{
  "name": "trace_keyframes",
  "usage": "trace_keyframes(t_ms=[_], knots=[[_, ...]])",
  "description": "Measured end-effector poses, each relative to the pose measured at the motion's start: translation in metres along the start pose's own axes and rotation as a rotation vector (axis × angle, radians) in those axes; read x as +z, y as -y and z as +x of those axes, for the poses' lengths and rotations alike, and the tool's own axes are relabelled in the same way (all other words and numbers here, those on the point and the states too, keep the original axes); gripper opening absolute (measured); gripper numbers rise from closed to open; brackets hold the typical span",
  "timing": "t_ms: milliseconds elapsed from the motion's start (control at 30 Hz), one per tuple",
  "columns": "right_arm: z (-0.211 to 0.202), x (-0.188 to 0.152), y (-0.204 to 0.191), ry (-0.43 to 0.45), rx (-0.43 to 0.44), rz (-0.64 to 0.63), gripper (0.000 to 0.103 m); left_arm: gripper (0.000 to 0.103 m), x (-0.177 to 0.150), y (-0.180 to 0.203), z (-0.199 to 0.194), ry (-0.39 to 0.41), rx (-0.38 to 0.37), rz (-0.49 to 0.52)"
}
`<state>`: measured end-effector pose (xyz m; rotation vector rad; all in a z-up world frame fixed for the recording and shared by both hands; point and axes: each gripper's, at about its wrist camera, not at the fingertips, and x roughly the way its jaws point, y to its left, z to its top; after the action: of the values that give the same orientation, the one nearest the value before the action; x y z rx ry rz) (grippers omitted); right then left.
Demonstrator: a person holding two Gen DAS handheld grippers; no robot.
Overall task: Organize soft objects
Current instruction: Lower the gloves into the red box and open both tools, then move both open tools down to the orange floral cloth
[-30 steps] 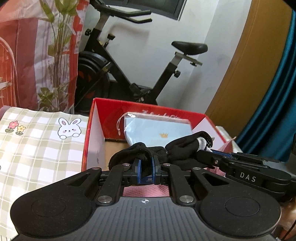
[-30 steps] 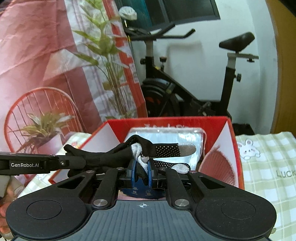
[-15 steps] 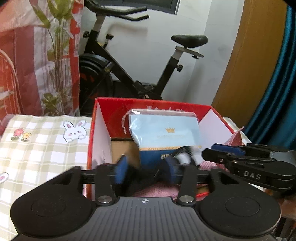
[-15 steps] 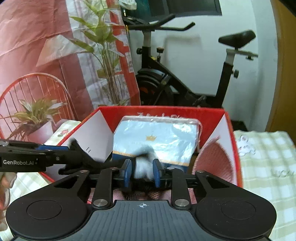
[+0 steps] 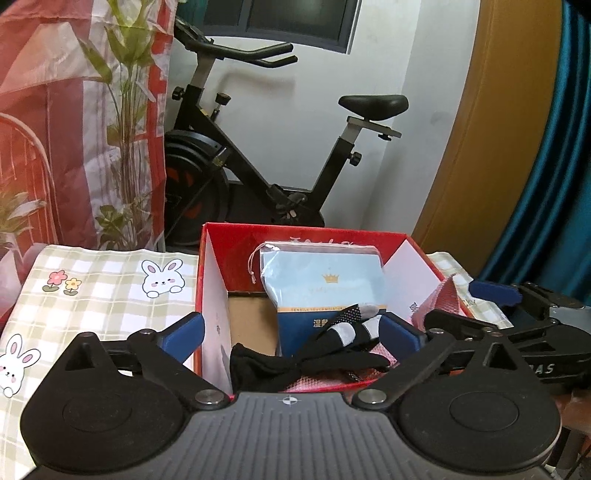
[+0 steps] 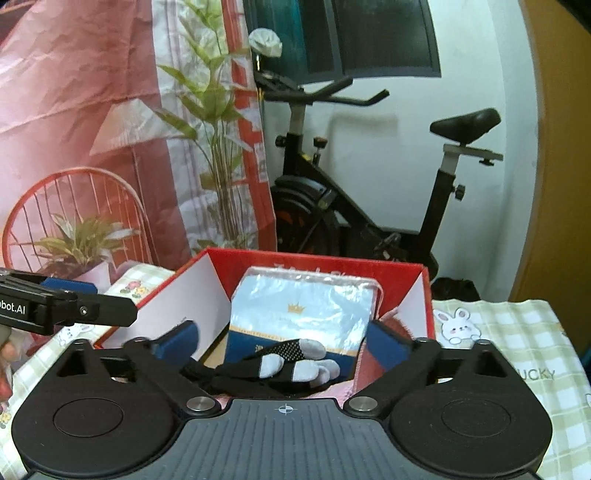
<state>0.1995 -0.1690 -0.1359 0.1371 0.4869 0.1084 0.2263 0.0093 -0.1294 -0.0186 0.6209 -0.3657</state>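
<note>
Both grippers have released the black fabric glove with grey fingertips (image 5: pixel 317 354), now lying crosswise in the red cardboard box (image 5: pixel 229 236) between the wide-open left gripper (image 5: pixel 291 328) and the wide-open right gripper (image 6: pixel 284 338).

A room in a home: a black exercise bike (image 5: pixel 258 162) stands against a white wall beneath a dark window (image 5: pixel 280 18), beside a teal curtain (image 5: pixel 546 177). A bunny-print checked cloth (image 5: pixel 92 295) covers the worktop, with a printed backdrop of plants and a red chair (image 6: pixel 92 147) hanging behind.
</note>
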Motion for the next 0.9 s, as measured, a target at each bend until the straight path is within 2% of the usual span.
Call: trace_keyframes(t_ms=[400,900], knots=[[-0.033,-0.011,-0.004,0.034,-0.048,0.023,0.103,0.103,-0.015,0.008,-0.030,0.017,0.009,0.023],[-0.062,-0.055,-0.012,0.029,-0.056,0.092,0.103,0.103,-0.057,0.012,-0.048,-0.001,0.021,0.022]])
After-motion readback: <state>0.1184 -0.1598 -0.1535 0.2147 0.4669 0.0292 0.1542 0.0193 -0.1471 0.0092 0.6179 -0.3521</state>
